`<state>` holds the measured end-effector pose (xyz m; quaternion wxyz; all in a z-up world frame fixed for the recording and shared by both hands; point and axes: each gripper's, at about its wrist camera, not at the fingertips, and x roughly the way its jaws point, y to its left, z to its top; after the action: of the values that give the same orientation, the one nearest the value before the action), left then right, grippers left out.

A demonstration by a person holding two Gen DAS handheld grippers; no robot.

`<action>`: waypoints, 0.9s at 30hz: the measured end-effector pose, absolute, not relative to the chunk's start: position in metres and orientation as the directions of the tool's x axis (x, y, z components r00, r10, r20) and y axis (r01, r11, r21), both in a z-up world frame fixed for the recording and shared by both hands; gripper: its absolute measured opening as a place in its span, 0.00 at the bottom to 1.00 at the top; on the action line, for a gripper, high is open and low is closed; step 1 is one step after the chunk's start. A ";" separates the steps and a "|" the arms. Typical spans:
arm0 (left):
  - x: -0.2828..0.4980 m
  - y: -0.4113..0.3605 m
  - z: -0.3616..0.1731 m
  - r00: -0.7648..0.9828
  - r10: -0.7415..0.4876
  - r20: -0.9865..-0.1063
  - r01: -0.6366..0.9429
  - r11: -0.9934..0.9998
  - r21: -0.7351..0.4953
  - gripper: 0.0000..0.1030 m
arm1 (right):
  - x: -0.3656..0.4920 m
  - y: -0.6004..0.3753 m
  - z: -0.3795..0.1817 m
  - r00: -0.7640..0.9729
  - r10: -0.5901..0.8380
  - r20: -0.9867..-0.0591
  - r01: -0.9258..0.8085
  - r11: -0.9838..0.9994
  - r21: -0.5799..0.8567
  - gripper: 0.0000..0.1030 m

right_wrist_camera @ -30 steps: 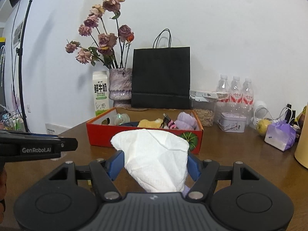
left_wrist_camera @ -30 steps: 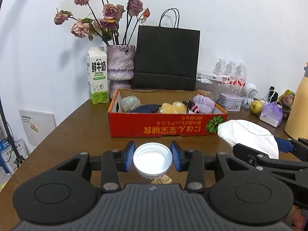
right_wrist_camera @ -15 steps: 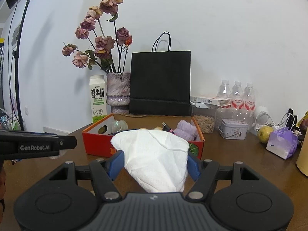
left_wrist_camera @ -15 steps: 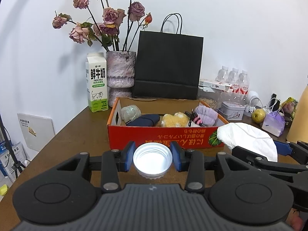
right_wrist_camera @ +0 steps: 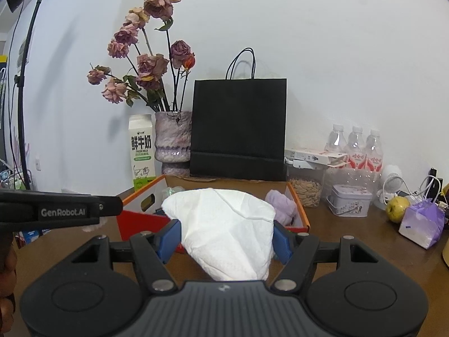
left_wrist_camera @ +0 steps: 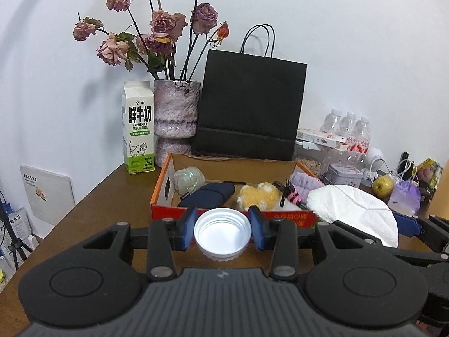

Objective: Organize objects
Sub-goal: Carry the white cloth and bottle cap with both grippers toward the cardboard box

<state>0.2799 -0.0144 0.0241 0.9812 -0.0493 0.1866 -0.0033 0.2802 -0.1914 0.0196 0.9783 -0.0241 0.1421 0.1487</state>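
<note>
A white bottle cap [left_wrist_camera: 222, 233], open side up, sits clamped between the blue fingers [left_wrist_camera: 187, 230] of the left gripper [left_wrist_camera: 222, 231] above the wooden worktop [left_wrist_camera: 98, 210], just short of an orange cardboard box [left_wrist_camera: 224, 215] holding soft items. The right gripper [right_wrist_camera: 224, 237] grips a crumpled white tissue [right_wrist_camera: 224, 230] in front of the same box [right_wrist_camera: 140, 219].
</note>
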 end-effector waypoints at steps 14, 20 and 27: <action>0.321 -0.016 0.026 0.932 -0.027 -0.362 -0.011 0.995 -0.102 0.39 | 0.319 -0.183 0.021 0.917 0.286 -0.280 -0.294 0.956 0.014 0.65; 0.340 -0.016 0.027 0.934 -0.029 -0.356 -0.009 0.994 -0.106 0.39 | 0.340 -0.183 0.022 0.916 0.288 -0.280 -0.295 0.955 0.021 0.65; 0.364 -0.015 0.027 0.935 -0.035 -0.353 -0.001 0.995 -0.103 0.39 | 0.365 -0.182 0.023 0.915 0.288 -0.283 -0.293 0.956 0.024 0.65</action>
<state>0.3641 -0.0148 0.0269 0.9823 -0.0510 0.1801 -0.0086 0.3649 -0.1821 0.0233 0.9785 -0.0093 0.1431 0.1485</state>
